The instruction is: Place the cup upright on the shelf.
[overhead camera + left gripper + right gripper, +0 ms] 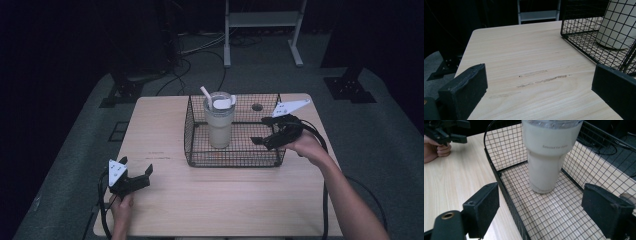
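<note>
Upright in the basket point(499, 180), the tumbler point(547, 157) stands beyond the right gripper point(541, 212) — jaws spread.

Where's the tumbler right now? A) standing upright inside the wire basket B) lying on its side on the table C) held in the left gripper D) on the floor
A: the tumbler stands upright on the floor of the wire basket, and both the right gripper and the left gripper are open and apart from it.

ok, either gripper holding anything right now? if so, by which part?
Nothing is held. The left gripper is open over bare table; the right gripper is open above the wire basket, short of the tumbler.
</note>
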A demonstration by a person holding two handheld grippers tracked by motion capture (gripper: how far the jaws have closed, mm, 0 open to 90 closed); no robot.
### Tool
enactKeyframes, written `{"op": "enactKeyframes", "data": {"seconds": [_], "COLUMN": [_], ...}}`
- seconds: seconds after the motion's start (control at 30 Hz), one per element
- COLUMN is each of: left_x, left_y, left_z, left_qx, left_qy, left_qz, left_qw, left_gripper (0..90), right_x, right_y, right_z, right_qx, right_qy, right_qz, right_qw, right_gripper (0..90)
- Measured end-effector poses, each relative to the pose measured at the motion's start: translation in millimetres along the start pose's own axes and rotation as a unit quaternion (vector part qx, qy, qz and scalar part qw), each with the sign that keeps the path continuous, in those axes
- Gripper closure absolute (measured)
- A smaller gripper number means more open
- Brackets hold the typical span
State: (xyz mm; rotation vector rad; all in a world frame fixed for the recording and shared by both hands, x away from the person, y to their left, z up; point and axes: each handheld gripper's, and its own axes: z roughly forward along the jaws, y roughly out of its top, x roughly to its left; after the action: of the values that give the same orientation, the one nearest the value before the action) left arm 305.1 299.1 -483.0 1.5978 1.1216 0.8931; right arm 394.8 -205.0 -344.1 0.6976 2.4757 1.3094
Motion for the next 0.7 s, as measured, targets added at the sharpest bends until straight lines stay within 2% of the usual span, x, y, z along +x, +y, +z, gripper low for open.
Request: {"op": "enactKeyframes", "data": {"seconds": [0.23, 0.47, 0.7], "left_x": [-0.1, 0.1, -0.1], "left_y": [0.0, 0.1, 0.0], "left_z": [0.2, -0.1, 0.0], "left_qx": [0.000, 0.003, 0.003], "left_qy": [0.000, 0.000, 0.001], "left_qz": [0.001, 0.003, 0.004], "left_qw": [1.0000, 1.0000, 1.0000], "left_gripper": [0.0, 0.0, 0.0], "right_x": [11.2, 18.3, 24.1], "right_y": [-10.7, -20.8, -35.9], "right_z": [-9.0, -18.9, -24.7], "right_qx": [0.001, -0.007, -0.003], "right_qy": [0.008, 0.010, 0.013], "right_qz": [-0.010, -0.009, -0.005], "right_qw": [0.9999, 0.9999, 0.9999], "right_gripper": [14.0, 14.0, 14.0]}}
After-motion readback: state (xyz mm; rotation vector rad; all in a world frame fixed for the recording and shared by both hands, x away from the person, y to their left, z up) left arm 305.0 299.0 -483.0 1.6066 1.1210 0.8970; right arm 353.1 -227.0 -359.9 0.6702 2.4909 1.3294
